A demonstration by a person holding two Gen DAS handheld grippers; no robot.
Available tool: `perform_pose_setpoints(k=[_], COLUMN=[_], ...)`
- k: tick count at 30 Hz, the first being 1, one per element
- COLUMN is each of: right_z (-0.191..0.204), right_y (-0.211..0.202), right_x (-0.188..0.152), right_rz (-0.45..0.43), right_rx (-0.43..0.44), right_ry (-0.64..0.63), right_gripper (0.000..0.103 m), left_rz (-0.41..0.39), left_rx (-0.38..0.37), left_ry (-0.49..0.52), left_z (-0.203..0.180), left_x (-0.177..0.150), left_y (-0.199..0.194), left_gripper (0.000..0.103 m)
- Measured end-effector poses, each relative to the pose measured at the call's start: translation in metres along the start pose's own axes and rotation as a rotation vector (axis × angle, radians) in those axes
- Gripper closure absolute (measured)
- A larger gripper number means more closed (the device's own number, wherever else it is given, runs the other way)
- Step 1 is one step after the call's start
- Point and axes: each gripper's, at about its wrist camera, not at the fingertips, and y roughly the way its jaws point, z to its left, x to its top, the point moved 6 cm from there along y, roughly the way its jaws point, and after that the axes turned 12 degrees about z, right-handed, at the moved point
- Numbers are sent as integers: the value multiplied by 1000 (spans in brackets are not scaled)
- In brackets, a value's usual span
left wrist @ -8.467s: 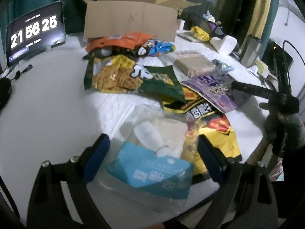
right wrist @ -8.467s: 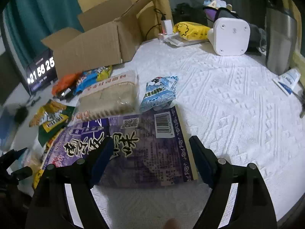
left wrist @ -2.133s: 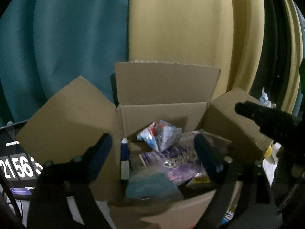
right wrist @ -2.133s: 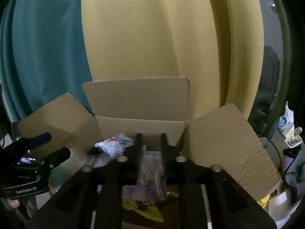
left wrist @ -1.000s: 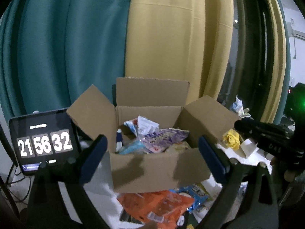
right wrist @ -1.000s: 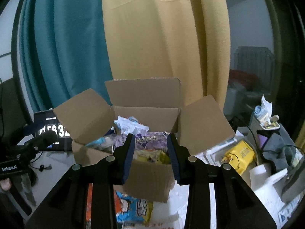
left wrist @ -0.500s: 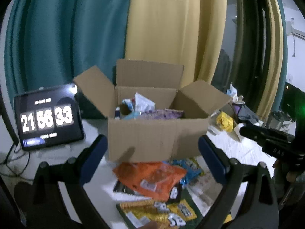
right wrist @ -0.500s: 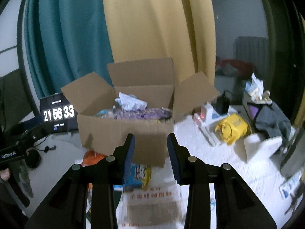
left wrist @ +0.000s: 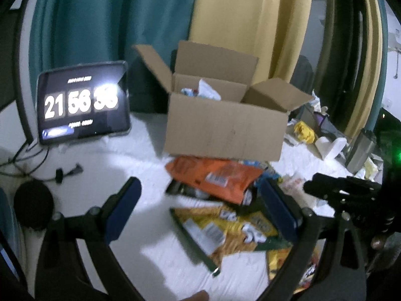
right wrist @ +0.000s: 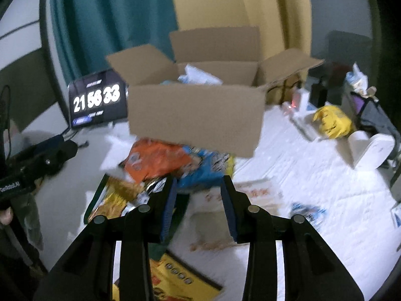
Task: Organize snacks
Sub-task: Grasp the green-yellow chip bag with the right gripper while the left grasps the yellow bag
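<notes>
An open cardboard box stands at the back of the white cloth, with several packets poking out of its top. In front of it lie loose snacks: an orange bag, a blue packet, a yellow-green chip bag, a pale flat pack and a yellow bag. My left gripper hangs wide open above the orange and yellow-green bags, empty. My right gripper is part open, its jaws opening, with nothing between them, above the blue packet.
A tablet clock stands left of the box, with cables and a round black object beside it. At the right are a yellow bag, a white device and clutter. A small blue packet lies alone.
Both grippers dropped and backed away from the box; the views tilted down, so the loose snacks in front of the box now fill the foreground. The right jaws spread slightly.
</notes>
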Motion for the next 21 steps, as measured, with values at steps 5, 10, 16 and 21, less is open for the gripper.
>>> perform_pose_setpoints(k=[5, 10, 16, 21], right_z=[24, 48, 70, 81], right_y=[23, 44, 76, 87], right_x=[-12, -17, -22, -21], right_rz=[68, 132, 226, 262], right_rx=[50, 71, 72, 46], right_ry=[-43, -101, -148, -203], right_gripper=[40, 34, 34, 33], left_rz=[25, 51, 63, 66], left_rx=[2, 18, 23, 20], left_ry=[-32, -66, -93, -117], left_z=[17, 38, 58, 67], left_x=[-22, -38, -45, -48], left_y=[1, 7, 10, 12], left_gripper=[6, 6, 6, 6])
